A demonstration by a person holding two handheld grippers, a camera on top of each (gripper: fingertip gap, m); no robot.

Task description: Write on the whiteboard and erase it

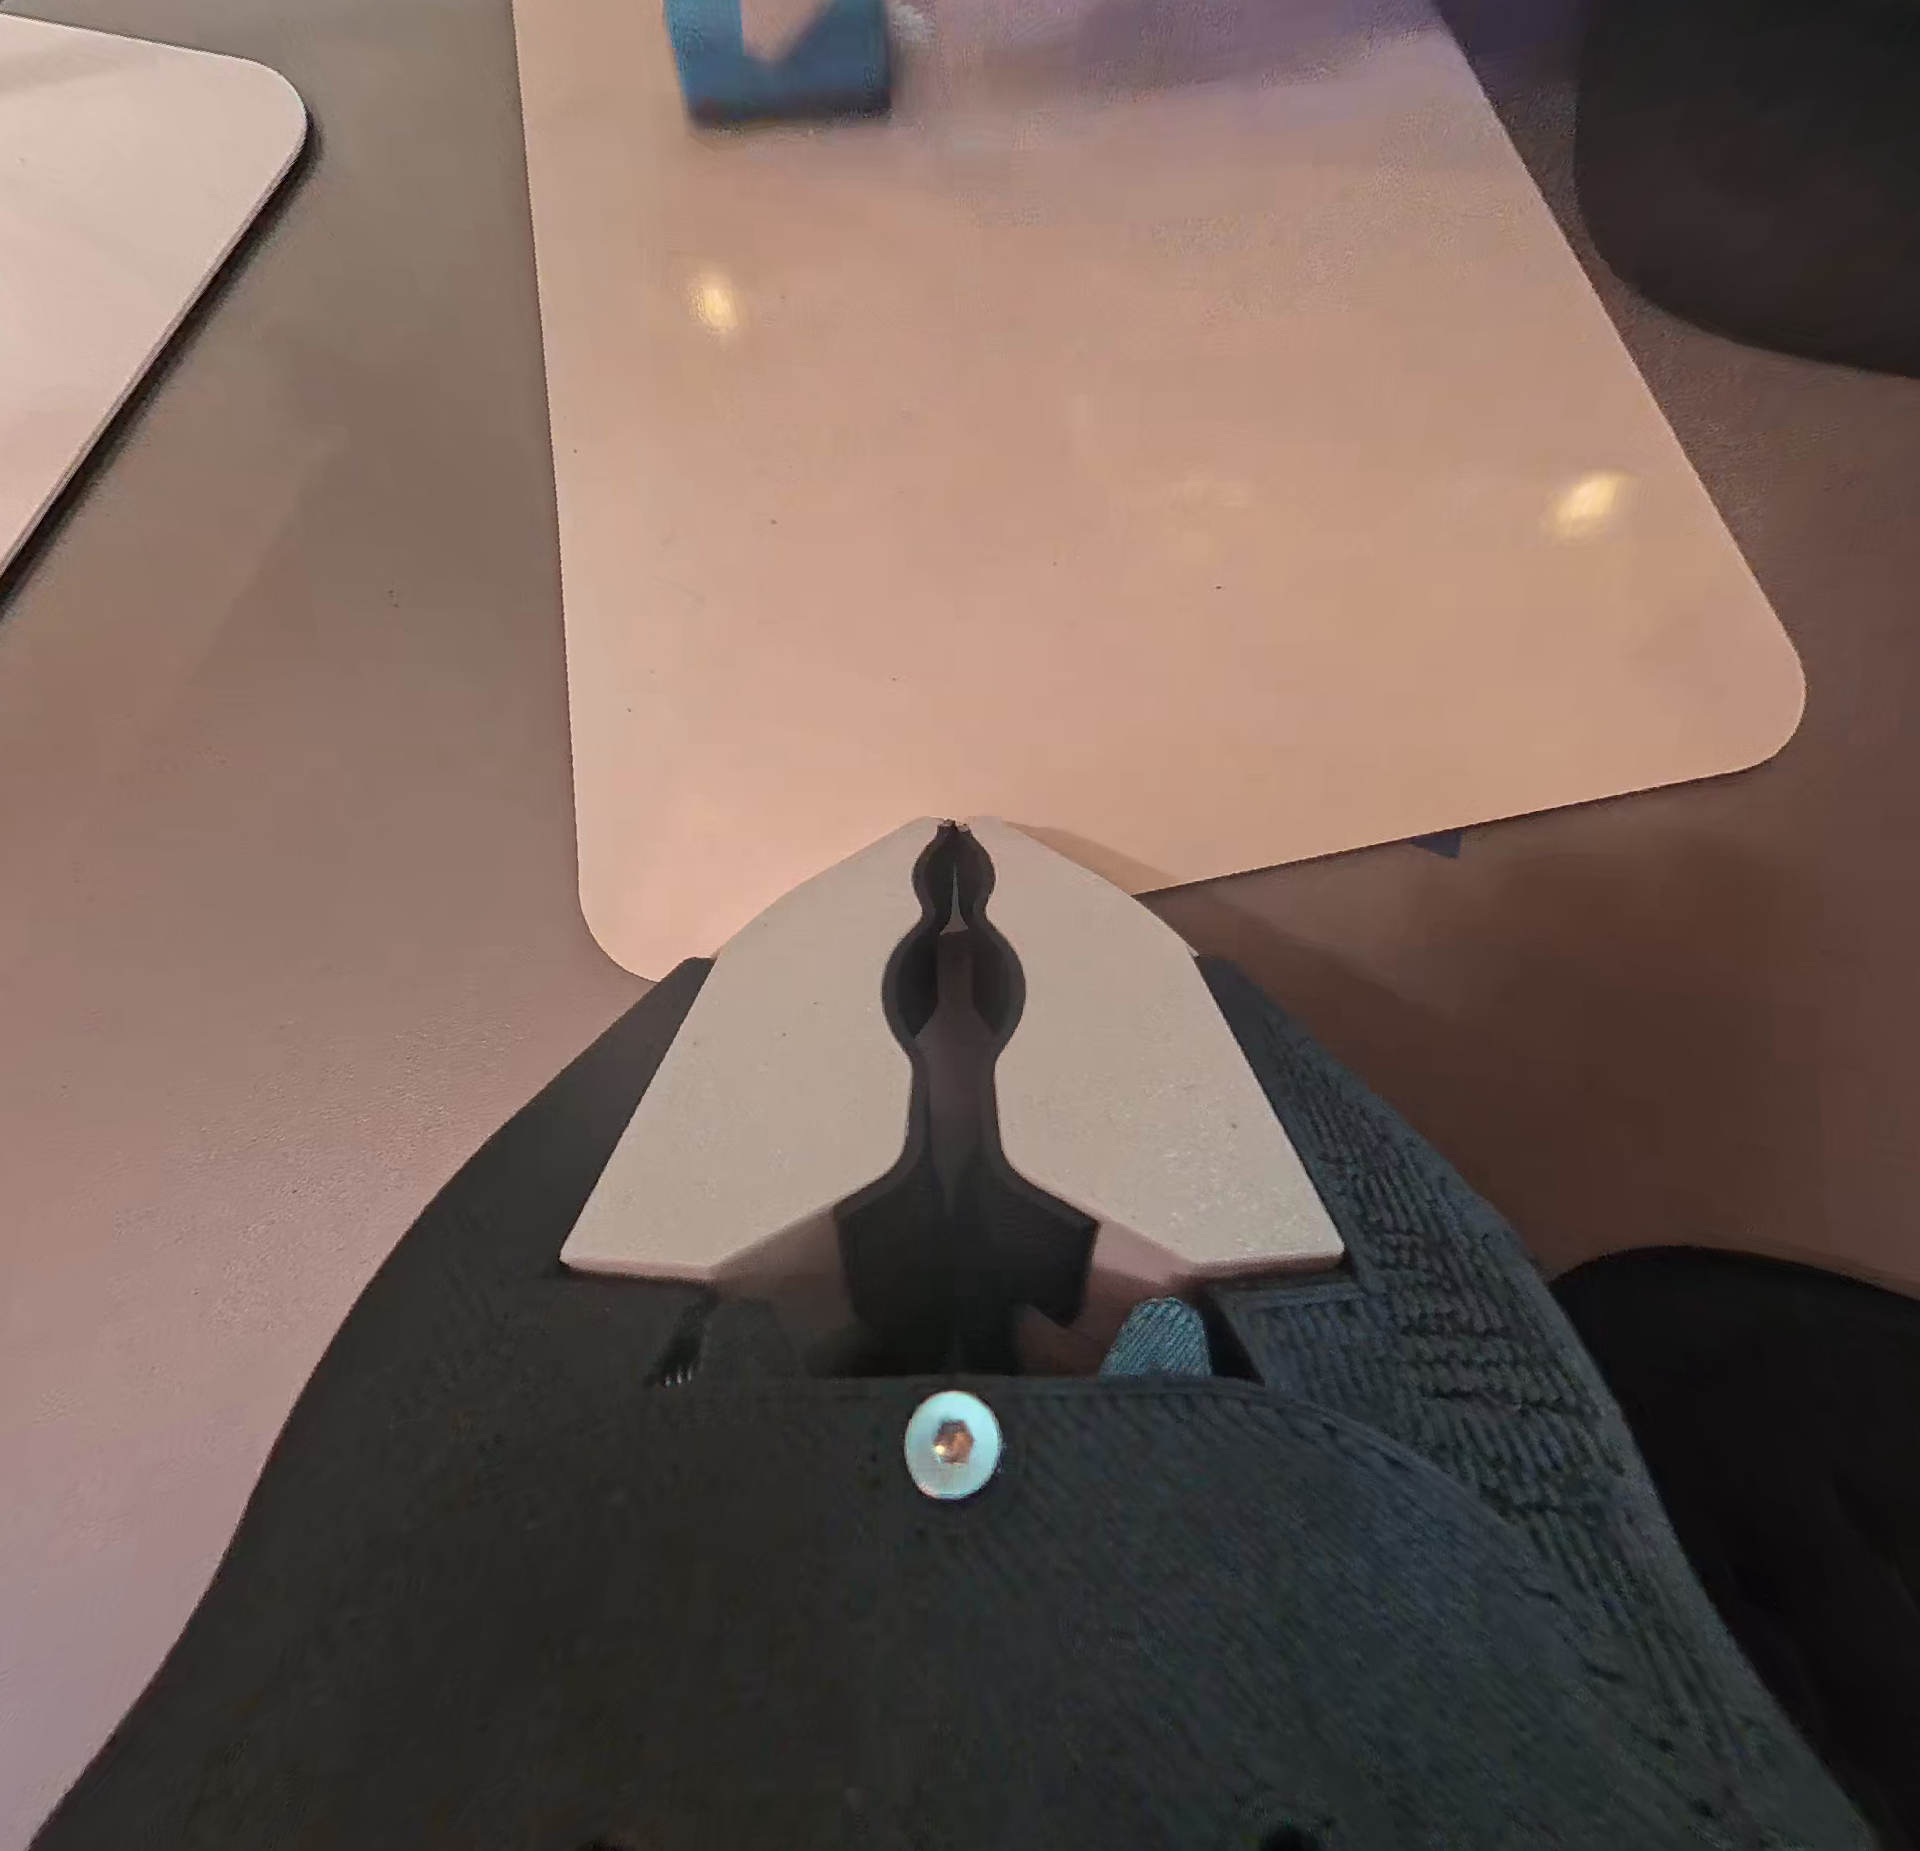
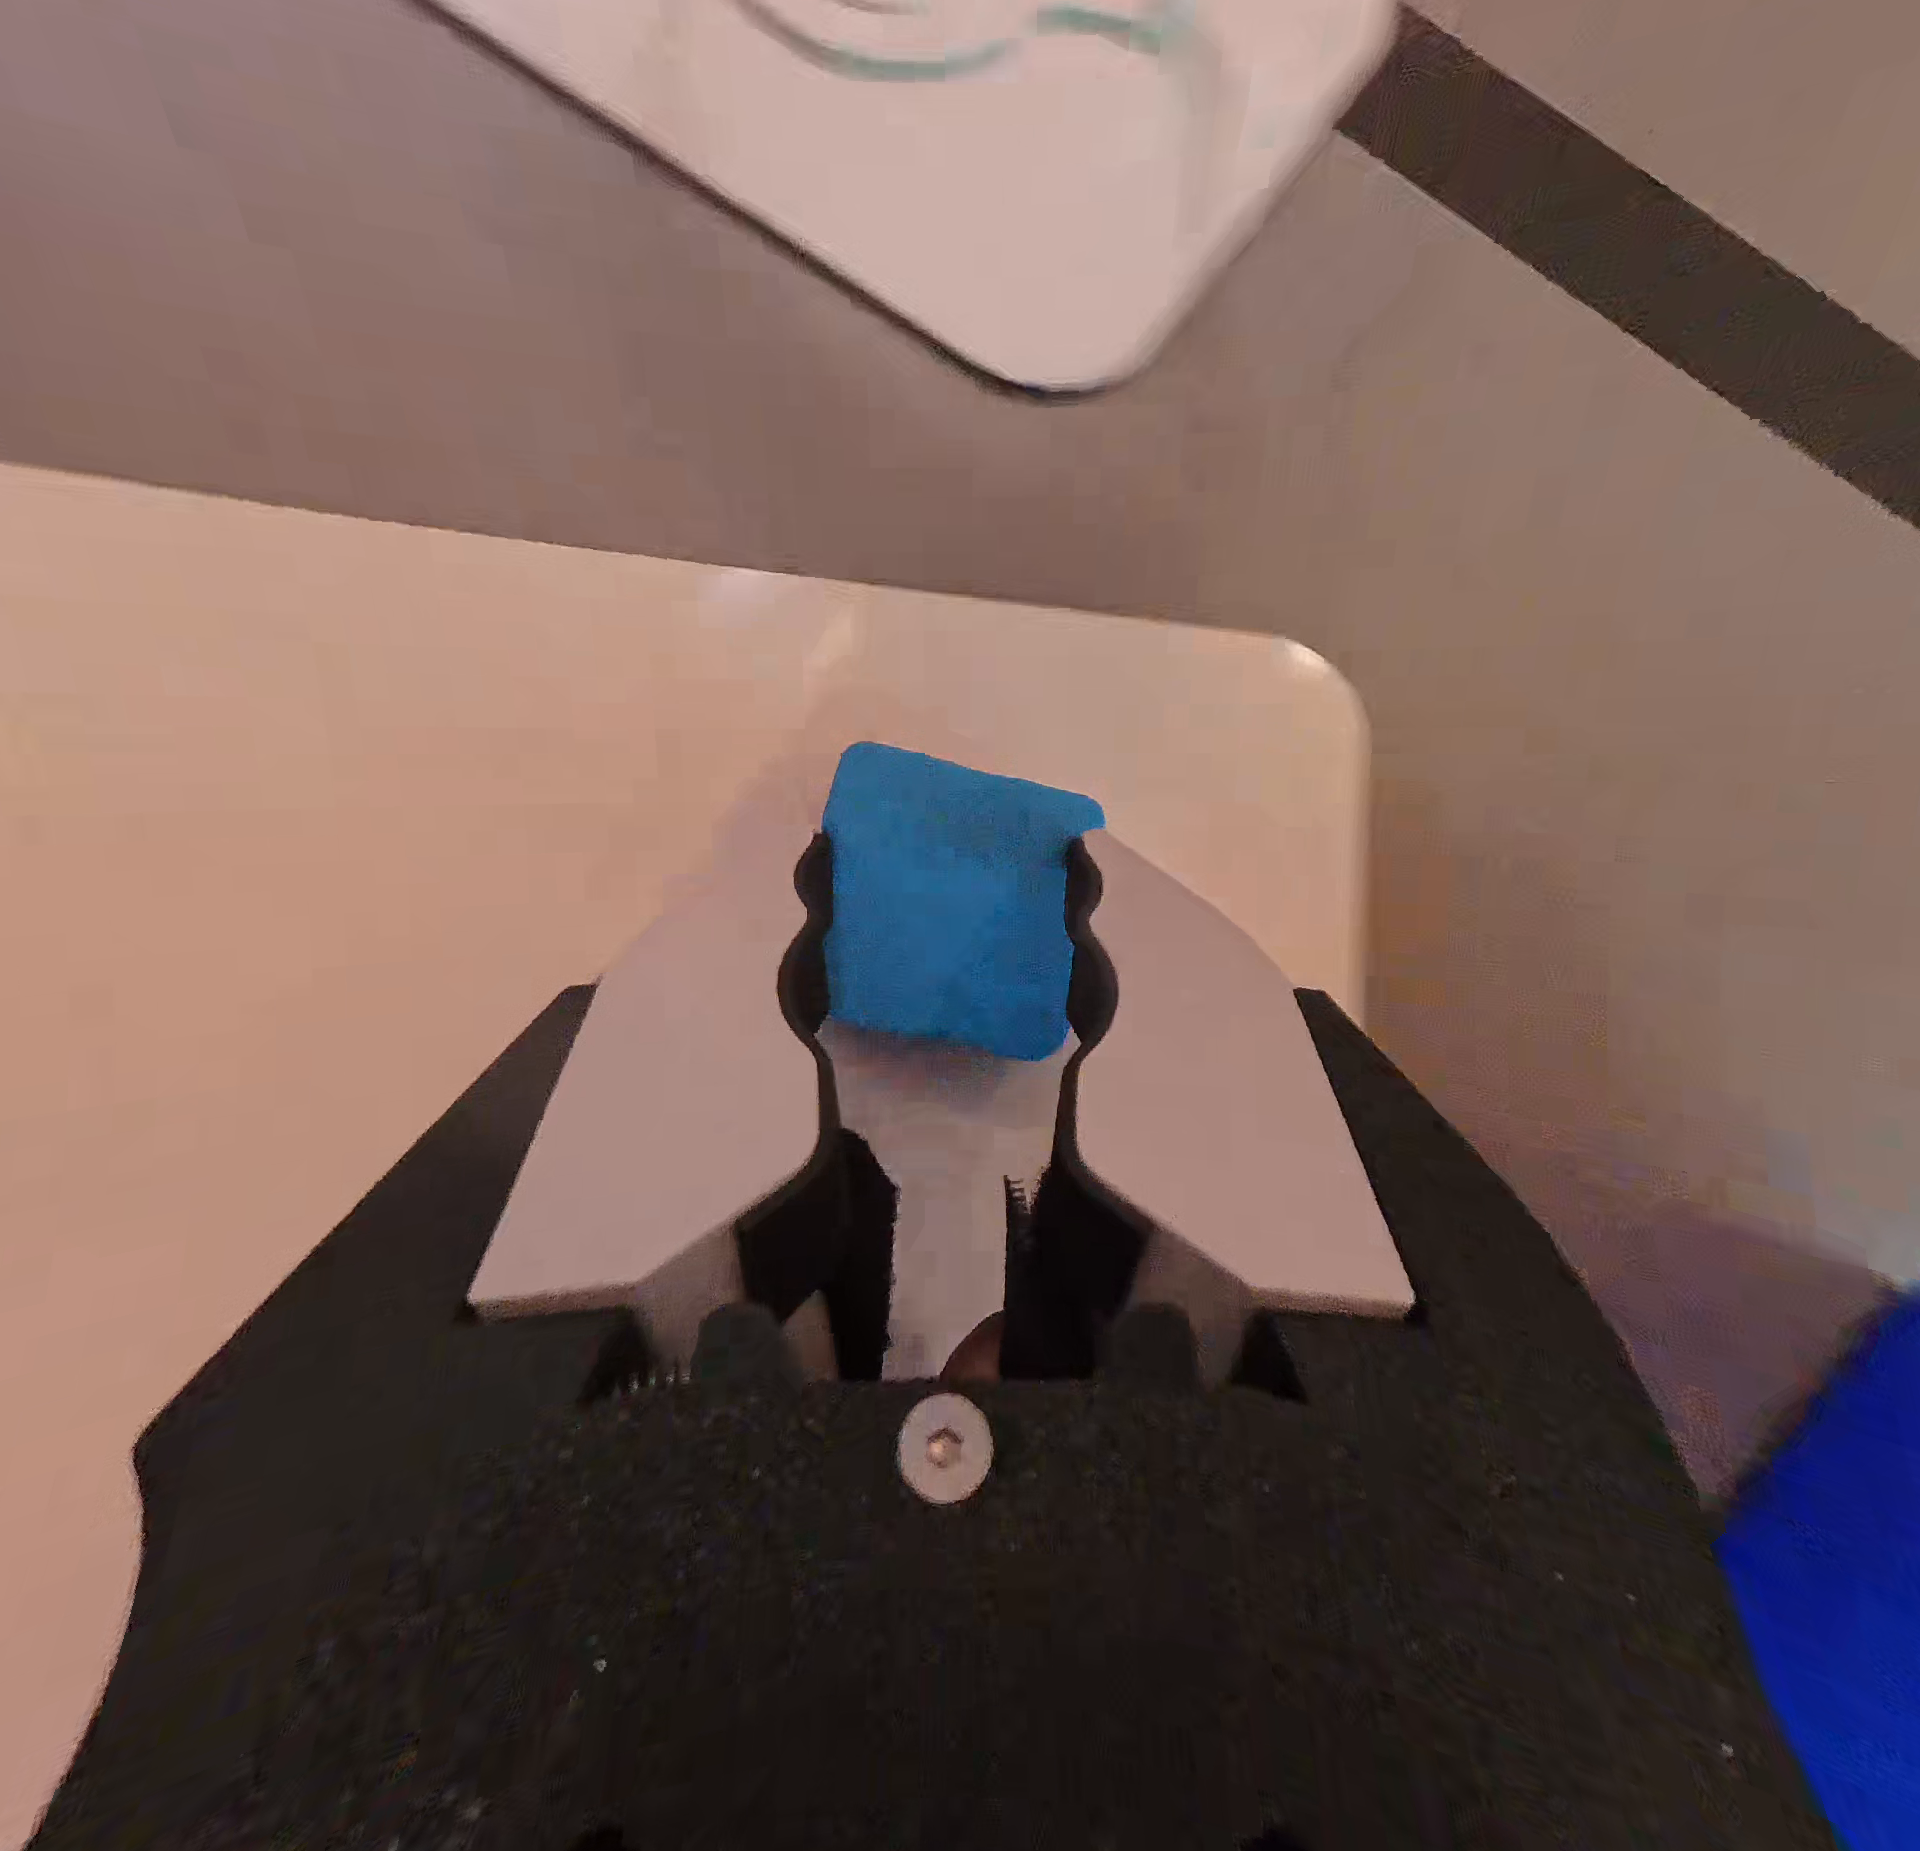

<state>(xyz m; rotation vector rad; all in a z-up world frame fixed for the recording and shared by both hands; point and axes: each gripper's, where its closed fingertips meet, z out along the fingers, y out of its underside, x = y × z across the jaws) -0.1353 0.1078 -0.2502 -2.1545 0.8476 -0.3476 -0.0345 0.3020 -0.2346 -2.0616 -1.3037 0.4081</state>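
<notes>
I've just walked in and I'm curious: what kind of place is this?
Probably a desk or workbench indoors. A plain brown tabletop holds flat whiteboards, and the right gripper clamps a blue eraser. Ceiling lights glint off the board.

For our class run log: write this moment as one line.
left gripper: shut, empty | right gripper: shut on blue eraser | whiteboard: looks clean

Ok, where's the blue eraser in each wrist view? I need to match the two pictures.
Left wrist view: the blue eraser sits at the top edge, left of centre, far off over the whiteboard.
Right wrist view: the eraser is at centre, clamped between the right gripper fingers.
Shared landmark: the whiteboard with rounded corners, lying under the eraser in both views.
</notes>
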